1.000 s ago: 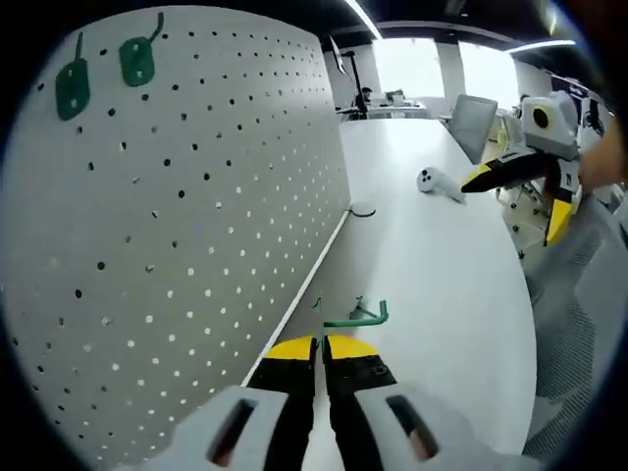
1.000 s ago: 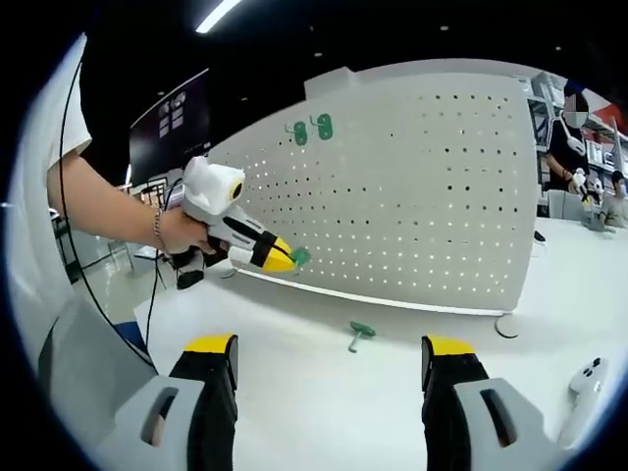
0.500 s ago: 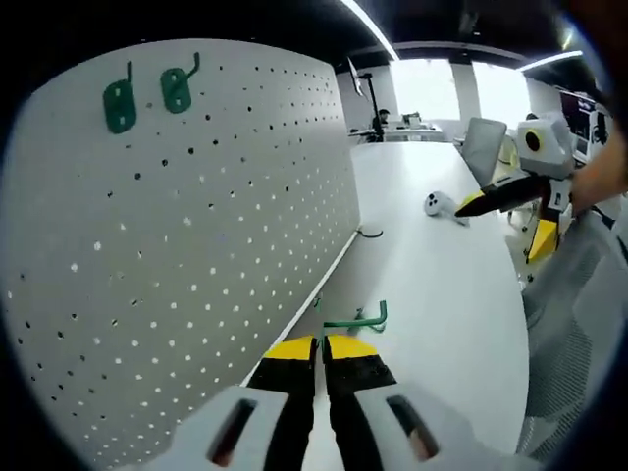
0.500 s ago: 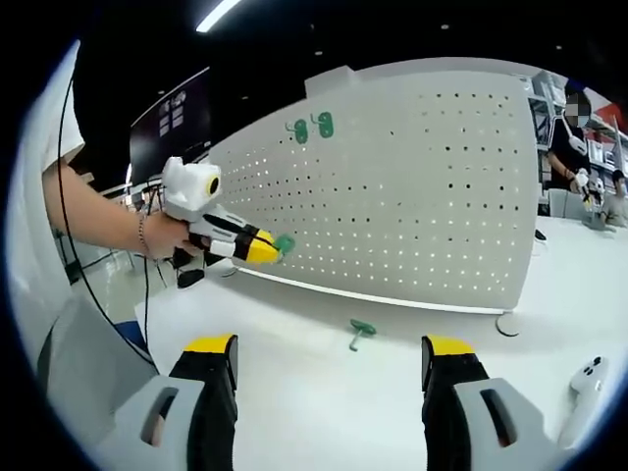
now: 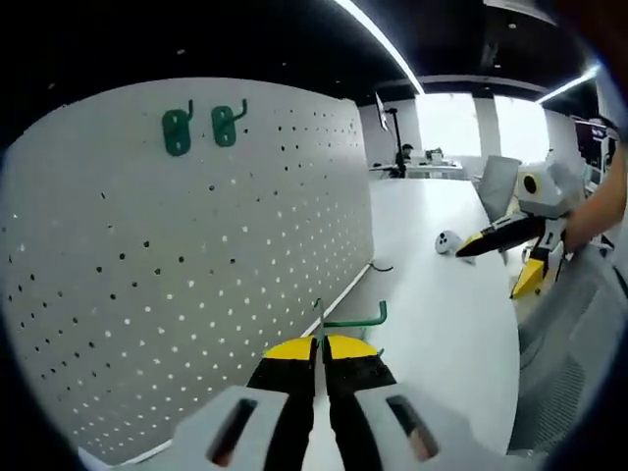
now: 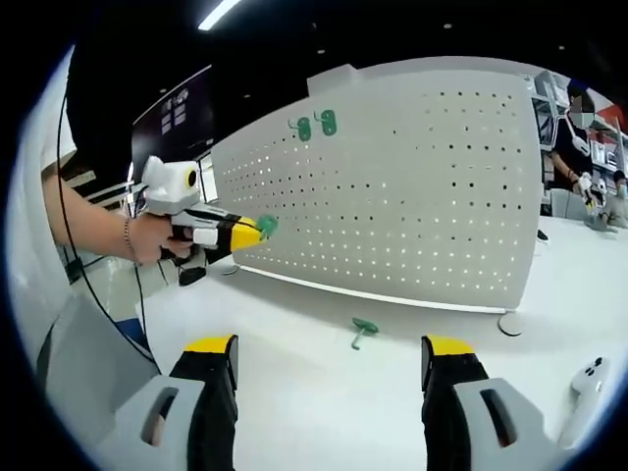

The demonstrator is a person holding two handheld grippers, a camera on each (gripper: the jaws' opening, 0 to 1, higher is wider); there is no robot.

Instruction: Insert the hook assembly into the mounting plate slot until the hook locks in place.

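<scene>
Left claw (image 5: pixel 320 345) clamped on green hook (image 5: pixel 355 318), raised beside white pegboard (image 5: pixel 196 255). Right claw (image 6: pixel 329 355) spread wide, holding nothing, above desk (image 6: pixel 294 392), spare hook (image 6: pixel 363 330) lying ahead.

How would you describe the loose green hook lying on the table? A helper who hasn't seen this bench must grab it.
Start at the white pegboard standing on the white table. In front of its lower edge lies a green hook, flat on the tabletop. Unlike the two green hooks mounted high on the board, it lies loose.
</scene>
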